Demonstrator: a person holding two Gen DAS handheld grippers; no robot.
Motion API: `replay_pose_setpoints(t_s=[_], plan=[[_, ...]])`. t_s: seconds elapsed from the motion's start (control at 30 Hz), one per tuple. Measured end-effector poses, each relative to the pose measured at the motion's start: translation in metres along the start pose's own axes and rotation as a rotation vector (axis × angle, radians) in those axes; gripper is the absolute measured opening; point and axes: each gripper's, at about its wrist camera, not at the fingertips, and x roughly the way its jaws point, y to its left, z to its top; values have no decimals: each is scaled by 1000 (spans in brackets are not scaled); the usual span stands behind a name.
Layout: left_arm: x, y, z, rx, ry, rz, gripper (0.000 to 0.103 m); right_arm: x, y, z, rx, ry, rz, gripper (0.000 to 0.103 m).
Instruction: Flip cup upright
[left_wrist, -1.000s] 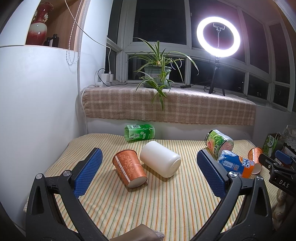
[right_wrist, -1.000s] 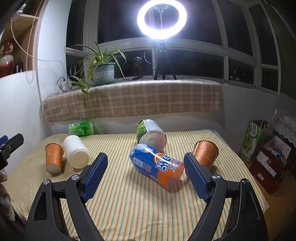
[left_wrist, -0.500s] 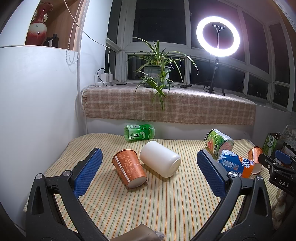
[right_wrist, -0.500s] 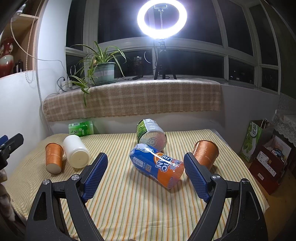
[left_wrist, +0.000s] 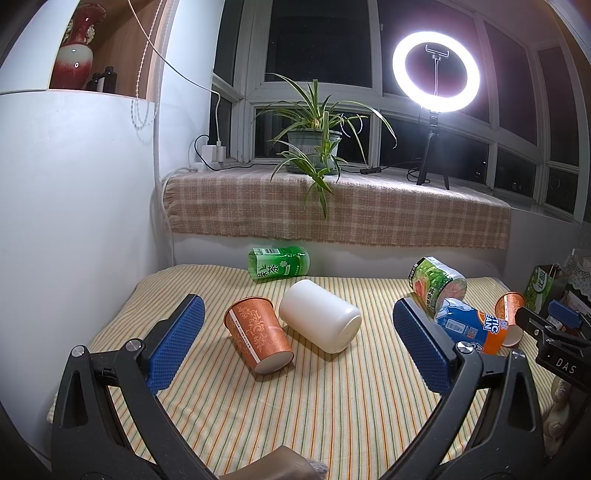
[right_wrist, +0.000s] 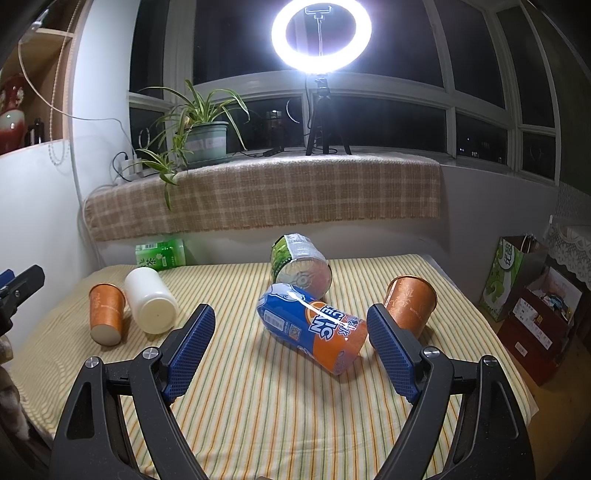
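Several cups lie tipped on the striped table (left_wrist: 314, 406). In the left wrist view an orange patterned cup (left_wrist: 258, 339) lies against a white cup (left_wrist: 320, 319), both just beyond my open, empty left gripper (left_wrist: 297, 347). In the right wrist view a blue-and-orange cup (right_wrist: 314, 328) lies on its side between and just beyond the pads of my open, empty right gripper (right_wrist: 291, 347). A second orange cup (right_wrist: 408, 306) lies tilted behind the right pad (right_wrist: 391, 350). A green-labelled cup (right_wrist: 301, 264) lies behind the blue one.
A green tea bottle (left_wrist: 279, 263) lies at the table's back edge under a checked-cloth windowsill (left_wrist: 332, 206) with a potted plant (left_wrist: 314, 147) and ring light (left_wrist: 436, 72). A white wall (left_wrist: 74, 221) stands left. Boxes and a green bag (right_wrist: 517, 277) stand right of the table.
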Motion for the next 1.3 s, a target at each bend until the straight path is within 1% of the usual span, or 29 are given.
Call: replay_pose_setpoints(t_s=[0.63,0.77,0.83,0.93,1.0,1.13,1.23,1.3], plan=[[1,-5,-2,0,7,2,103,2,-2,-1,14,18,2,84],[3,-6,-10,-3,30,10,103,3,-3,-1,17,22,2,84],[12,2,-11,-10,54,13,103,4,-3,-2,18,25,1,84],[19,9,-14,-17,96,38,103,5,-3,-3,21,31,-1,84],[30,18,-15,-36,143,40,103,6,-4,-4,22,35,-3,84],[55,45,-19,-134,256,10,102,9,-5,-6,32,44,-5,84],[74,64,-20,-215,334,-23,95,11,-5,-8,33,51,-4,84],[89,74,-22,-280,385,-57,94,12,-5,-9,34,56,-3,84]])
